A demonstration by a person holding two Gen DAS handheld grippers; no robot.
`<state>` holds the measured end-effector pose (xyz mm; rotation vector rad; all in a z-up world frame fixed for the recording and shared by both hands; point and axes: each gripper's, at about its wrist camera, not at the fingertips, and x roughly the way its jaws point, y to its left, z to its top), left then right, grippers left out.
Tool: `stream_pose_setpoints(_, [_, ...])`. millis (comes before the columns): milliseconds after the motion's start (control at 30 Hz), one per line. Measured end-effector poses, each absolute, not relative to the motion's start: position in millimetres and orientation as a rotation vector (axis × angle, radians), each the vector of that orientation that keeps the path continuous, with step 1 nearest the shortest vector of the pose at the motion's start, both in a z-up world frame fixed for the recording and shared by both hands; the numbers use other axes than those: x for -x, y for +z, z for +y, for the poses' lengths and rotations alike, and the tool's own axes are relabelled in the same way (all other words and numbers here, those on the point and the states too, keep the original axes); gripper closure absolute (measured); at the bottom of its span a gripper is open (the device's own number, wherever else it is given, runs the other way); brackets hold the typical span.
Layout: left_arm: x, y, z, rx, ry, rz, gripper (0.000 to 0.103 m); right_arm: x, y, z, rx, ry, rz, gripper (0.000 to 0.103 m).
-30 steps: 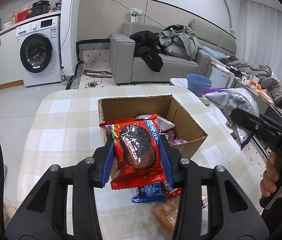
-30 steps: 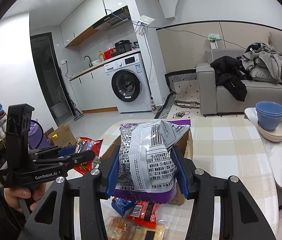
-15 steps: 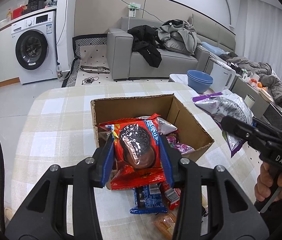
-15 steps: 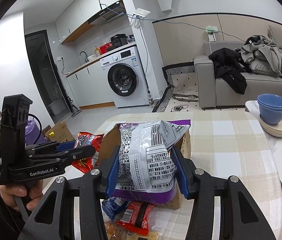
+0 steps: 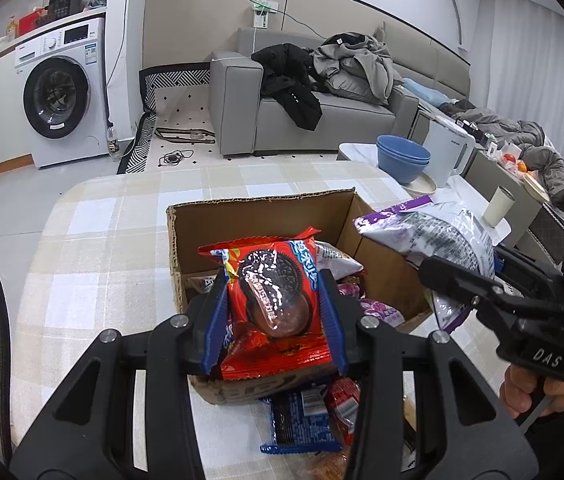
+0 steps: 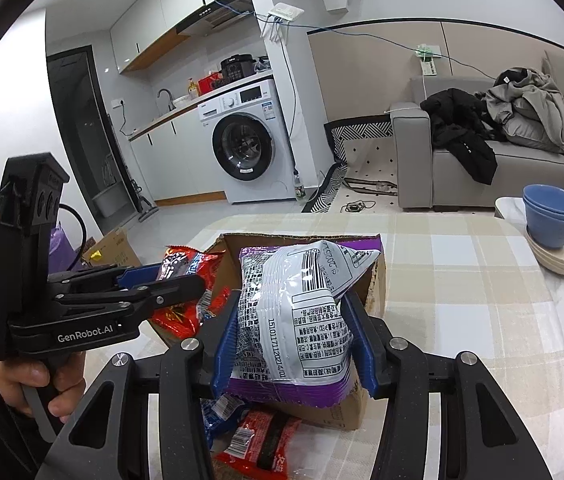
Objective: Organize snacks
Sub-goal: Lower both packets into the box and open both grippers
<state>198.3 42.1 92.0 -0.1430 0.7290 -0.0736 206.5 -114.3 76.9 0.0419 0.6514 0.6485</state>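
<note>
Left claw (image 5: pixel 273 300), clenched on a red glossy cookie packet (image 5: pixel 271 296), and right claw (image 6: pixel 294 340), gripping a purple-and-silver foil bag (image 6: pixel 302 312), have advanced over the open brown cardboard box (image 5: pixel 265 216) on the checked counter (image 5: pixel 93 260); release probably follows.

Reds, purples and blues over a beige check

The cookie packet (image 5: pixel 271 300) at frame centre is red with blue trim; the bag (image 6: pixel 302 316) is silver-grey with purple edges. The box (image 5: pixel 257 220) is plain brown, the tablecloth (image 5: pixel 113 248) beige-and-white checked, the finger pads (image 5: pixel 215 320) blue, and the bowls (image 6: pixel 552 216) at right blue.
</note>
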Motion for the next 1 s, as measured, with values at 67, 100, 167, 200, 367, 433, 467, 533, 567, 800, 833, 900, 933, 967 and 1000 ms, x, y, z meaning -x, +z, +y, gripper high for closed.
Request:
stream_pose_setpoints(67, [-204,89,42,0.145,-0.077,0.735,0.064,-207,74,-110,-0.027,0.642,0.649,0.053])
stream_pose_setpoints(100, [-207,87,42,0.144,-0.077,0.737,0.064,-209,73,-108,-0.024,0.645,0.652,0.053])
stream_pose_setpoints(167, [-213,85,42,0.139,-0.077,0.739,0.064,-212,70,-107,-0.016,0.645,0.655,0.053])
stream_pose_setpoints(200, [-215,84,43,0.138,-0.076,0.739,0.064,-213,69,-105,-0.008,0.642,0.655,0.053])
stream_pose_setpoints(367, [-226,78,43,0.131,-0.067,0.743,0.064,-217,62,-97,0.022,0.634,0.663,0.053])
stream_pose_setpoints(433, [-226,78,43,0.133,-0.069,0.743,0.064,-219,61,-93,0.039,0.627,0.659,0.053])
stream_pose_setpoints(467, [-229,76,43,0.133,-0.067,0.746,0.064,-220,60,-92,0.048,0.624,0.656,0.053])
stream_pose_setpoints(533, [-234,73,44,0.131,-0.066,0.750,0.064,-220,58,-88,0.071,0.614,0.650,0.053])
stream_pose_setpoints(567, [-235,71,45,0.130,-0.064,0.751,0.064,-221,57,-85,0.083,0.612,0.650,0.053])
stream_pose_setpoints(800, [-243,62,47,0.131,-0.062,0.759,0.064,-228,55,-79,0.102,0.609,0.649,0.053])
stream_pose_setpoints(833, [-243,61,47,0.132,-0.061,0.759,0.064,-228,55,-79,0.105,0.608,0.647,0.053])
stream_pose_setpoints(900, [-246,59,48,0.135,-0.058,0.761,0.064,-229,55,-78,0.107,0.610,0.646,0.053])
stream_pose_setpoints(933, [-245,57,48,0.137,-0.058,0.761,0.064,-228,55,-77,0.107,0.611,0.645,0.053])
stream_pose_setpoints(967, [-245,57,48,0.136,-0.057,0.761,0.064,-229,54,-77,0.109,0.612,0.644,0.053])
stream_pose_setpoints(1000, [-246,56,49,0.137,-0.056,0.763,0.064,-229,54,-76,0.111,0.613,0.644,0.053])
